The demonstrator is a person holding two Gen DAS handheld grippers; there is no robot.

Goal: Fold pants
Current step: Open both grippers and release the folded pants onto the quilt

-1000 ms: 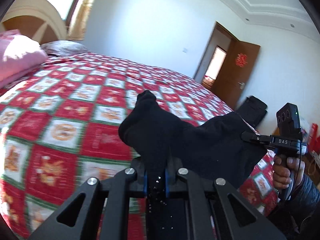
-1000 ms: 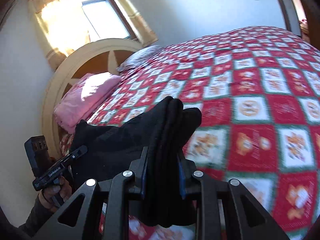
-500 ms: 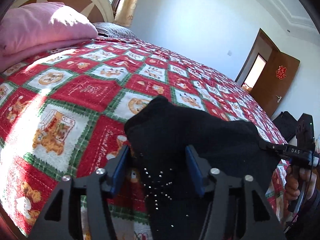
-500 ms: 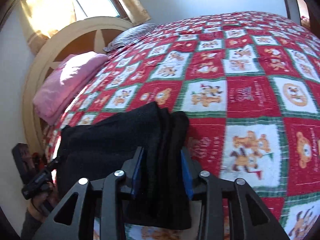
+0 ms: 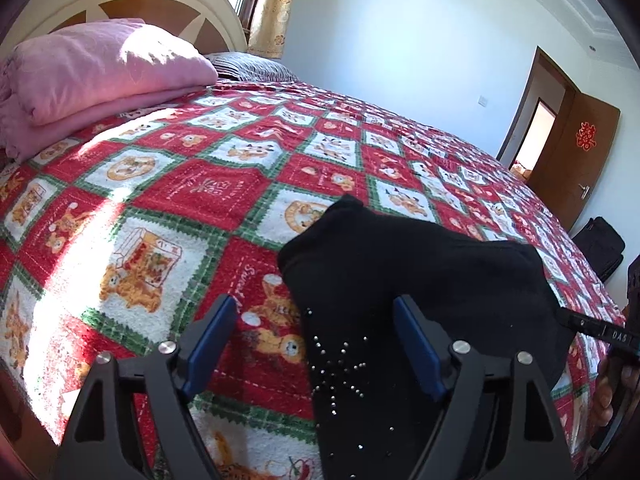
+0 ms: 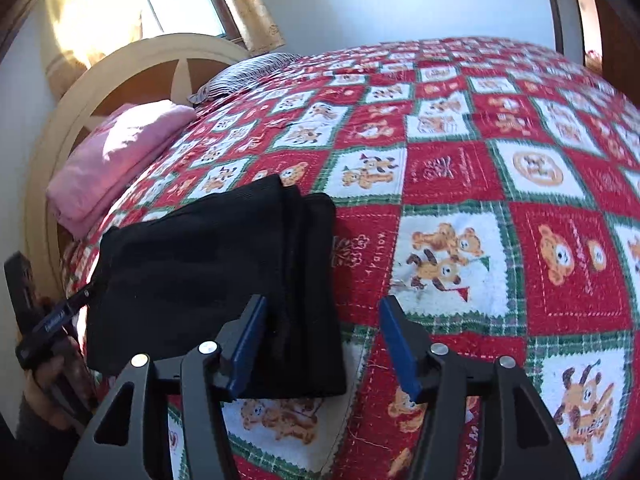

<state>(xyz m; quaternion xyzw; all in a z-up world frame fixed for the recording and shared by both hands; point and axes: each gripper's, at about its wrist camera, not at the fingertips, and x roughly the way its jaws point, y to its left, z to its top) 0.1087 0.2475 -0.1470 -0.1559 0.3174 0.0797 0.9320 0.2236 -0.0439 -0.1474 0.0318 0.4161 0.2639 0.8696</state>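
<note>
The folded black knit pants (image 5: 420, 280) lie on the bed's red, green and white teddy-bear quilt (image 5: 168, 200), and only the left wrist view shows their rhinestone starburst (image 5: 340, 364). Both the left tool (image 5: 316, 344) and right tool (image 6: 322, 344) have just been opening and stand spread, pads clear of the cloth. The pants' near edge runs out of frame in the left view.
</note>
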